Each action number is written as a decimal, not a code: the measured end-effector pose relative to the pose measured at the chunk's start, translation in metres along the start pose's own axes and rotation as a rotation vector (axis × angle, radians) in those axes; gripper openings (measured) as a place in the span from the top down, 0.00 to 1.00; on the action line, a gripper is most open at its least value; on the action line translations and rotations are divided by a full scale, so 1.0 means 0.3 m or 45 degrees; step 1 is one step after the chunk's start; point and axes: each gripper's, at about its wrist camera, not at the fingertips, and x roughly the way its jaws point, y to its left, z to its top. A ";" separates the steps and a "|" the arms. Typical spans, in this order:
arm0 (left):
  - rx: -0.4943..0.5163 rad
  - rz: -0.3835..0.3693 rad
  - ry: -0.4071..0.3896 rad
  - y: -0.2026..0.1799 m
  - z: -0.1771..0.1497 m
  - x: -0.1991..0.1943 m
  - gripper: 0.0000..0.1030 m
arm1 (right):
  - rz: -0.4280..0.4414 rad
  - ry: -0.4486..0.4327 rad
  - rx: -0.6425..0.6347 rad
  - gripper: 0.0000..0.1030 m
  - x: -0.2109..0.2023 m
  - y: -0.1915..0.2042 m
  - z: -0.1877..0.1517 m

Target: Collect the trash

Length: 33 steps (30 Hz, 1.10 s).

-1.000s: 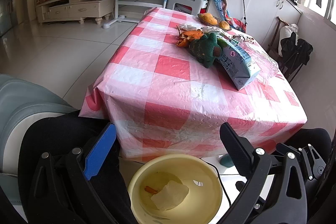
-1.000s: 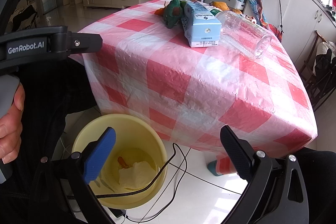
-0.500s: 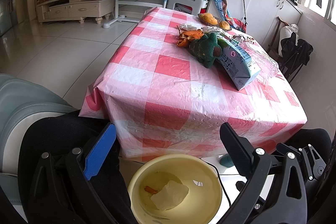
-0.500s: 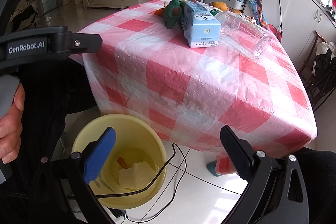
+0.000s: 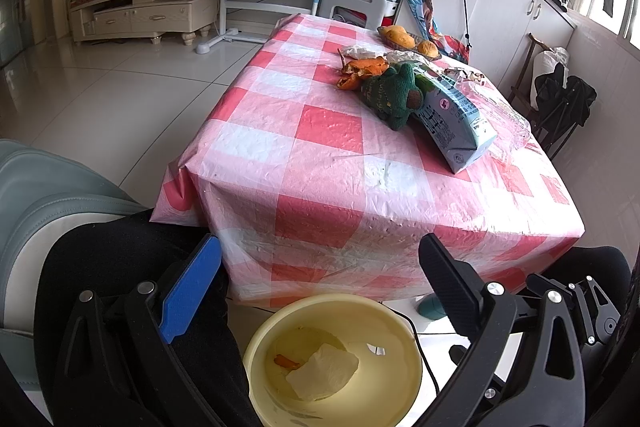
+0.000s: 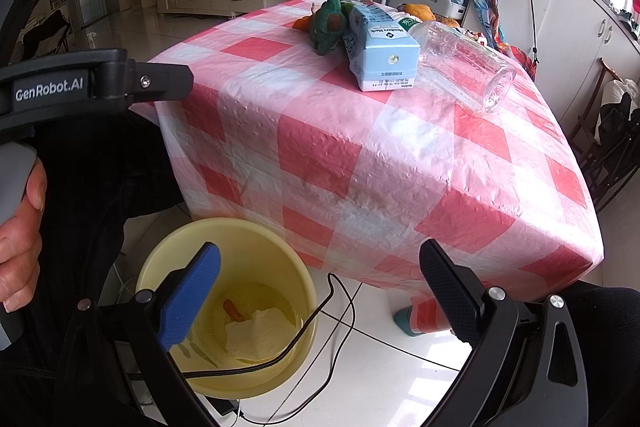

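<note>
I hold both grippers low at the near end of the table, aimed forward and slightly down. The left gripper [image 5: 320, 263] has its fingers spread wide with nothing between them; one finger carries a blue textured pad [image 5: 192, 287], the other a black ribbed one. The right gripper [image 6: 320, 267] is likewise spread and empty, hanging above the floor in front of the table edge. In the right view I see my left hand [image 6: 18, 243] wrapped around the grey handle of the other tool.

The bucket [image 5: 408, 339] stands on the white tiled floor against the table's near end, just below both grippers. It is round, pale yellow, smooth plastic. Inside lie a crumpled white tissue [image 5: 324, 371] and a small orange scrap [image 5: 286, 361]. A thin black cable [image 6: 320, 311] crosses its rim.

The table [image 5: 332, 163] is covered by a thin, wrinkled plastic cloth in red and white checks. The remaining trash sits at the far half: a light blue rectangular carton [image 6: 380, 49] lying on its side, a clear ribbed plastic bottle [image 6: 464, 71] lying just beside it, curled orange peel [image 5: 362, 71], and crumpled white paper [image 5: 360, 50]. A green knitted soft toy [image 5: 394, 95] leans against the carton. Whole orange fruit [image 5: 400, 37] rests at the far end.
</note>
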 end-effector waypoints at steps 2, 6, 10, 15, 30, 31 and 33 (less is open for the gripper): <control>0.000 0.000 0.000 -0.003 0.000 0.000 0.07 | -0.001 0.000 0.000 0.08 0.000 0.000 0.000; 0.000 0.000 0.001 0.001 0.001 0.000 0.07 | -0.001 -0.001 0.000 0.08 -0.001 -0.004 0.001; -0.001 -0.001 0.000 0.001 0.001 -0.001 0.07 | -0.003 -0.002 0.002 0.08 -0.002 -0.006 0.001; -0.002 -0.001 0.001 0.002 0.001 -0.001 0.07 | -0.003 -0.002 0.000 0.08 -0.002 -0.009 0.002; -0.003 -0.003 0.001 0.005 0.002 -0.002 0.07 | -0.008 -0.007 0.010 0.08 -0.005 -0.014 -0.002; -0.004 -0.003 0.001 0.004 0.002 -0.002 0.07 | -0.009 -0.007 0.011 0.08 -0.007 -0.014 -0.003; -0.005 -0.003 0.000 0.002 0.002 -0.002 0.07 | -0.009 -0.007 0.010 0.08 -0.007 -0.014 -0.003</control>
